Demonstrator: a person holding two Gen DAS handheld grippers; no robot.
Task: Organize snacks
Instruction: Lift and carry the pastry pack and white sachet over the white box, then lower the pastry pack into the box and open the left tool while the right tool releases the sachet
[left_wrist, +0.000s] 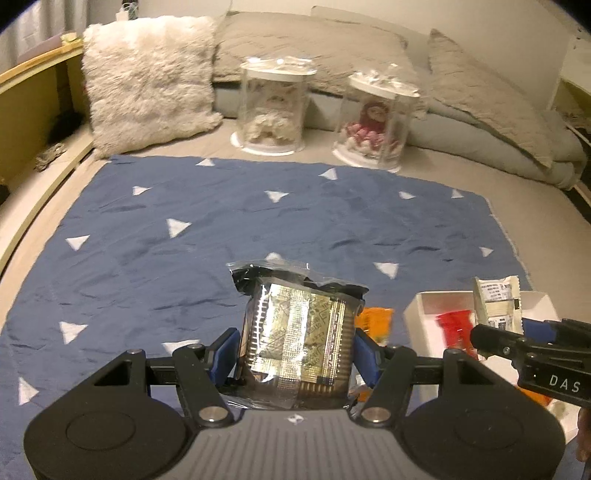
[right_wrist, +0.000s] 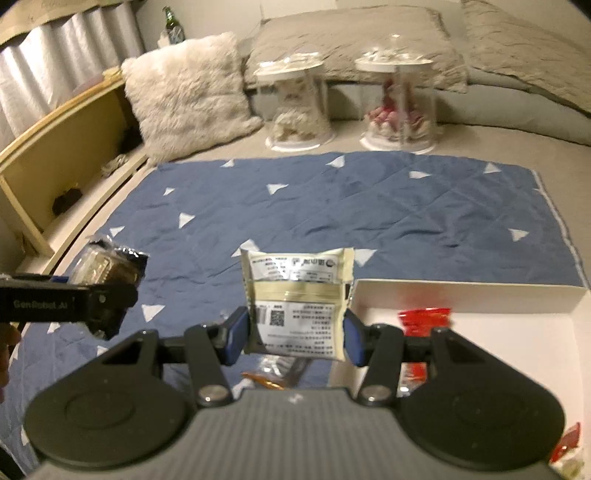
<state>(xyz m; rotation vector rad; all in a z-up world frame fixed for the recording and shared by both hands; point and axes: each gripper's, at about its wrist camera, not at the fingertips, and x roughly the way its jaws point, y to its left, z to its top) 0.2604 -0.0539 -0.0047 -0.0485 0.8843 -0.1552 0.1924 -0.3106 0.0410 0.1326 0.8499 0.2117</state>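
Grippers tilt downward above the blue triangle-patterned quilt (left_wrist: 221, 229), left gripper (left_wrist: 295, 354) jaws clamped partway on a clear-wrapped brown biscuit pack (left_wrist: 295, 332), right gripper (right_wrist: 295, 332) jaws likewise gripping a cream foil sachet (right_wrist: 299, 295) beside the white cardboard box (right_wrist: 461, 291).

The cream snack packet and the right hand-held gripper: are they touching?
Touching. The right wrist view shows the cream snack packet clamped between both blue pads of the right hand-held gripper.
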